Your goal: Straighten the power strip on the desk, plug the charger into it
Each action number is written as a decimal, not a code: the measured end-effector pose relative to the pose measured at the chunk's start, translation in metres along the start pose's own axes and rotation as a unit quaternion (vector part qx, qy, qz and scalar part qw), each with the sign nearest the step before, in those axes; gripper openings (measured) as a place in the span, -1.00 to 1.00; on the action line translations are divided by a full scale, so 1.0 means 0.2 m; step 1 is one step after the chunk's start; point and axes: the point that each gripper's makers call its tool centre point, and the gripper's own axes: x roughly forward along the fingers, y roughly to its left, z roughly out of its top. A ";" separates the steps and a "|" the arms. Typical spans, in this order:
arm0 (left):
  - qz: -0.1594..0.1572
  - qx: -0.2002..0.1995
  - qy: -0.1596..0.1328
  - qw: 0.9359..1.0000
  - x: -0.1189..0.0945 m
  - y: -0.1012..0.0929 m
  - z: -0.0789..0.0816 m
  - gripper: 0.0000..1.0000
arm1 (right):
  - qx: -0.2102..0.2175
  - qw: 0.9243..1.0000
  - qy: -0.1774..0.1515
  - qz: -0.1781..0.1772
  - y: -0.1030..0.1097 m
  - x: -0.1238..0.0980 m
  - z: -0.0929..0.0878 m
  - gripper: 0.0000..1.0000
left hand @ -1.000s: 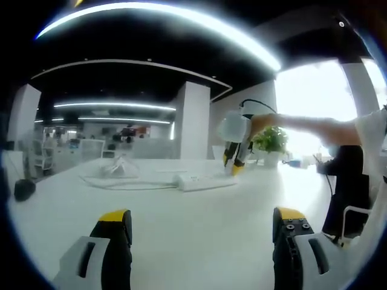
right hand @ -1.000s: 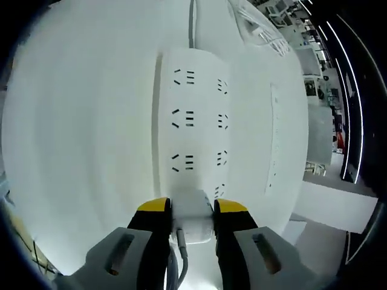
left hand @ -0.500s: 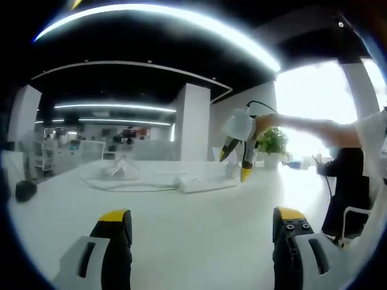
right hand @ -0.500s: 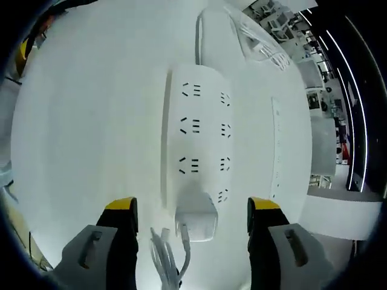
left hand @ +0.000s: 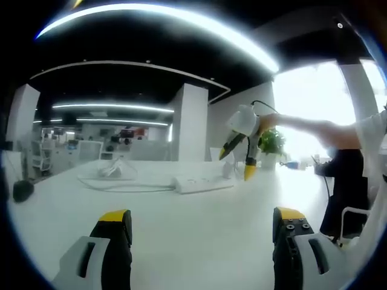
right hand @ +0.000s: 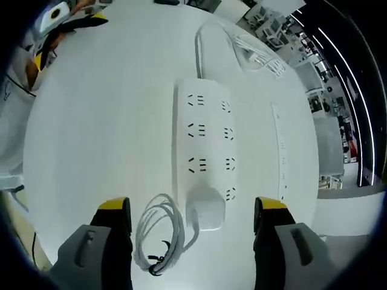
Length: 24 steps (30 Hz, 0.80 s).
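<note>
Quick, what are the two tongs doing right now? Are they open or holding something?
Left tongs: open, holding nothing, over the desk.
Right tongs: open, holding nothing, above the charger sitting in the strip.

Nearly everything here is white: the counter [right hand: 103, 139] is plain white, and so is the power strip [right hand: 205, 142], marked only by rows of small dark socket slots. The charger [right hand: 205, 208] plugged into it is white too, with a white coiled cable [right hand: 158, 232] bound by a dark tie. The right gripper [right hand: 193, 208] is pale grey with black fingers [right hand: 115, 226] capped in yellow; the left gripper [left hand: 199, 220] has the same grey body, black fingers [left hand: 115, 241] and yellow tips. A green potted plant [left hand: 272, 145] stands by the counter's far edge.
</note>
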 end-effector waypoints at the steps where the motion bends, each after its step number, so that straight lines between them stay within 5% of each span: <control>1: 0.000 0.000 0.000 1.000 0.00 0.00 0.00 0.99 | -0.002 1.000 0.000 -0.001 0.00 0.00 0.00 0.46; 24: 0.005 -0.001 0.000 1.000 -0.01 0.01 0.00 0.99 | 0.018 1.000 0.013 -0.009 -0.03 0.04 -0.02 -0.34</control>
